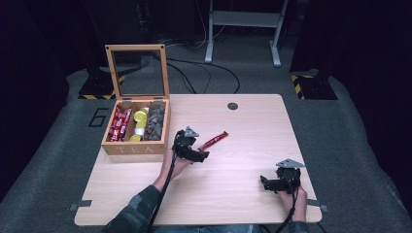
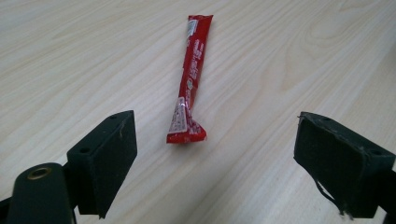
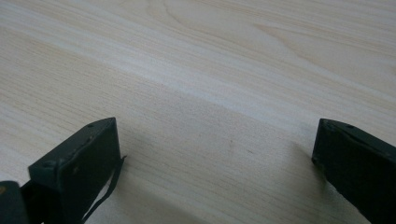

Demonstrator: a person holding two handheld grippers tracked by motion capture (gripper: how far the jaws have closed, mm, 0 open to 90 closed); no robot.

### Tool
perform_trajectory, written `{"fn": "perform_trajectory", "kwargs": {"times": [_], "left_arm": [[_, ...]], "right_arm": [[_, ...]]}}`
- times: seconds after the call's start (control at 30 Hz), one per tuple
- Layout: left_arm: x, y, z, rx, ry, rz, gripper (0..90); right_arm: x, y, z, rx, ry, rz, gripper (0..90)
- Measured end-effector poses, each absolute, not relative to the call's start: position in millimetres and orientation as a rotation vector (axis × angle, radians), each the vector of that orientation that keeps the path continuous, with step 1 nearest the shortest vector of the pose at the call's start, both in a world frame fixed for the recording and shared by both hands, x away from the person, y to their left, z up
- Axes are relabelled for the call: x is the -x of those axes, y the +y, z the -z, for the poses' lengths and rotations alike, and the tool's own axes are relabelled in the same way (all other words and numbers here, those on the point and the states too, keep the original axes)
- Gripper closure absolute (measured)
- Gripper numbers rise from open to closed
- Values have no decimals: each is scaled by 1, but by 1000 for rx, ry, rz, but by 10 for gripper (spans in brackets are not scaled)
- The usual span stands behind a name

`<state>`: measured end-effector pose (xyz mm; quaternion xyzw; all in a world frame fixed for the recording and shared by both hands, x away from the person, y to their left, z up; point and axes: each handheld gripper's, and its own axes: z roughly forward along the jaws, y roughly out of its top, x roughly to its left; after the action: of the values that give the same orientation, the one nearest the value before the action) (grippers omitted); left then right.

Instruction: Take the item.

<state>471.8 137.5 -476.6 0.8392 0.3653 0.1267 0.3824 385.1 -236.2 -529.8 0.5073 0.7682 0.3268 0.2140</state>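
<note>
A long red sachet (image 1: 214, 140) (image 2: 190, 79) lies flat on the wooden table (image 1: 243, 145), right of the tea box. My left gripper (image 1: 196, 154) (image 2: 212, 163) hovers just short of its near end, jaws wide open, the sachet's tip lying ahead of the gap between them. My right gripper (image 1: 268, 184) (image 3: 215, 168) rests low over bare table near the front right corner, open, with nothing between its jaws. The wooden tea box (image 1: 136, 146) stands at the table's left with its glass lid (image 1: 137, 70) raised.
The box compartments hold red sachets (image 1: 120, 124), yellow packets (image 1: 140, 124) and dark packets (image 1: 155, 124). A dark round hole (image 1: 232, 106) sits near the table's far edge. A metal stand (image 1: 243, 29) and cables lie on the floor beyond.
</note>
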Motion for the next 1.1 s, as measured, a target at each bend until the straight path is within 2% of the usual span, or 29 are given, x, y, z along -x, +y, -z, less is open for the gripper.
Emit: {"fn": "perform_trajectory", "kwargs": {"times": [0.7, 1.1], "left_arm": [[-418, 196, 461, -2111, 920, -419, 108], [-389, 237, 463, -2086, 976, -480, 107]], "right_arm": [[-385, -236, 530, -1408, 2130, -907, 3], [-385, -236, 530, -1408, 2128, -907, 3]]}}
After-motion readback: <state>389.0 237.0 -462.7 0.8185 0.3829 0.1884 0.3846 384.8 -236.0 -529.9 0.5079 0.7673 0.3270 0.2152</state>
